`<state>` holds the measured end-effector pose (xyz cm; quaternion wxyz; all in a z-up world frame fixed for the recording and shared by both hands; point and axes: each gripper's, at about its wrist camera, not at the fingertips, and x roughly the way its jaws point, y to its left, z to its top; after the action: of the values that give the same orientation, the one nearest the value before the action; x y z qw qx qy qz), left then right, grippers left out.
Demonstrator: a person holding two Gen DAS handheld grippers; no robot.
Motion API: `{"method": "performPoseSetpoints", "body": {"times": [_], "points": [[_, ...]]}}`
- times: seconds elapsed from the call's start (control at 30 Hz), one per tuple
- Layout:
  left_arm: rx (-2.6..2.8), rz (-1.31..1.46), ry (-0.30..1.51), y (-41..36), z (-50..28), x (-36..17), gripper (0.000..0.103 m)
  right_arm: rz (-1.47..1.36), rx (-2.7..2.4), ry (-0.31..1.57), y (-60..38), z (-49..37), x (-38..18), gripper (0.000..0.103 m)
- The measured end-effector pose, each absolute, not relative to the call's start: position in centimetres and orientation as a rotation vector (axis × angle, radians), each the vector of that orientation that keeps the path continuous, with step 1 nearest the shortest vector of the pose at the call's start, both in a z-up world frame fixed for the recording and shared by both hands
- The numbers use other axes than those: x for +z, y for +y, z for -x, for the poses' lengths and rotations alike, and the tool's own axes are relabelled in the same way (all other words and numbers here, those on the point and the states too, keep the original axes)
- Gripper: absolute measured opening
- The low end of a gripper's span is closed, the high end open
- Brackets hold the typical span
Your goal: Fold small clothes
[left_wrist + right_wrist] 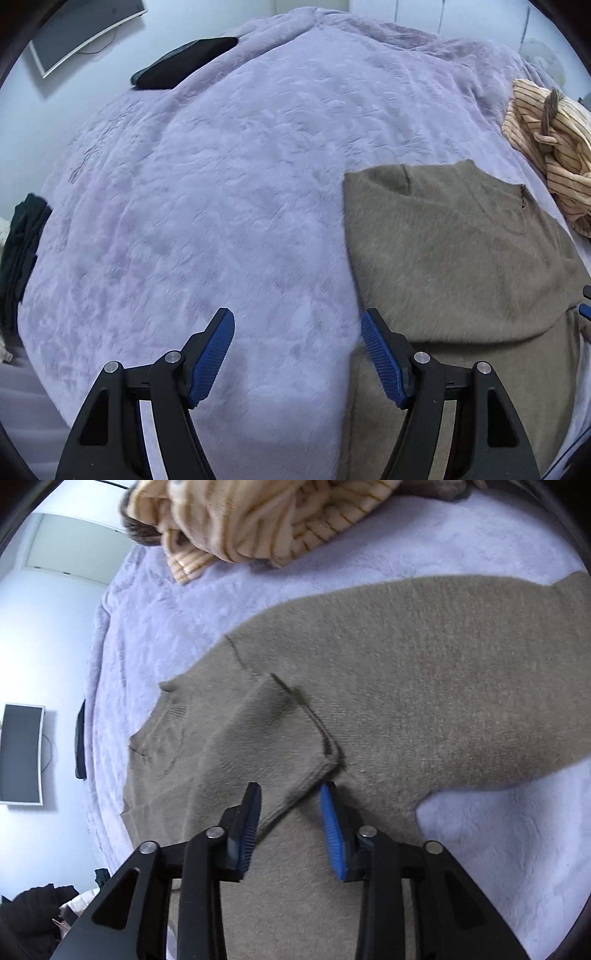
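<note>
Left gripper (297,328) (jaws apart) hovers beside brown sweater (454,251), seemingly untouched.

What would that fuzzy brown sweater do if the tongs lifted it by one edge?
The brown sweater would probably droop and unfold, since its folded sleeve already lies limp. Its fuzzy knit likely grips the tongs' ribbed blue pads rather than slipping.

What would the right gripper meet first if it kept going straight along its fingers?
Most likely the folded sleeve cuff of the taupe sweater, lying between and just ahead of the right gripper's open fingertips. Depth is uncertain; beyond it come more sweater and the lavender blanket.
</note>
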<state>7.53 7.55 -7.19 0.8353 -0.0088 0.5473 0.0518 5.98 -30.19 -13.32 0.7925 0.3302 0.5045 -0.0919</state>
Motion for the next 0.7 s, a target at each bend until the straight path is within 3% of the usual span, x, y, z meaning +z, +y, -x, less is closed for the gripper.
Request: {"method": "performPoseSetpoints", "body": {"times": [0.07,0.1,0.3,0.5,0.53,0.57,0.6,0.7], "points": [[0.038,-0.007,1.166,5.5,-9.8,-7.7,0.072,-0.673,-0.175,1.07,-29.6,-6.2,-12.3,0.057],[0.004,-0.021,1.164,4.6,-11.0,-8.1,0.072,-0.637,-0.165,1.071,-29.1,-6.9,-11.9,0.059],[-0.057,-0.018,1.258,1.0,-12.8,-12.3,0.072,-0.492,-0.182,1.075,-30.3,-10.2,-10.7,0.059],[-0.038,-0.025,1.241,0.5,-11.5,-13.2,0.073,-0.583,-0.101,1.182,-32.9,-12.8,-14.1,0.058],[-0.025,-0.009,1.243,0.7,-11.6,-13.1,0.073,-0.582,-0.072,1.192,-32.6,-12.9,-14.1,0.046],[-0.01,0.007,1.237,0.8,-11.7,-12.9,0.073,-0.551,-0.055,1.196,-32.2,-13.0,-13.8,0.015],[0.015,0.021,1.224,1.0,-11.7,-12.6,0.073,-0.52,-0.036,1.198,-31.8,-12.9,-13.3,0.008],[0.07,0.039,1.227,1.2,-11.4,-12.7,0.073,-0.465,-0.041,1.144,-31.9,-12.1,-11.4,0.002]]}}
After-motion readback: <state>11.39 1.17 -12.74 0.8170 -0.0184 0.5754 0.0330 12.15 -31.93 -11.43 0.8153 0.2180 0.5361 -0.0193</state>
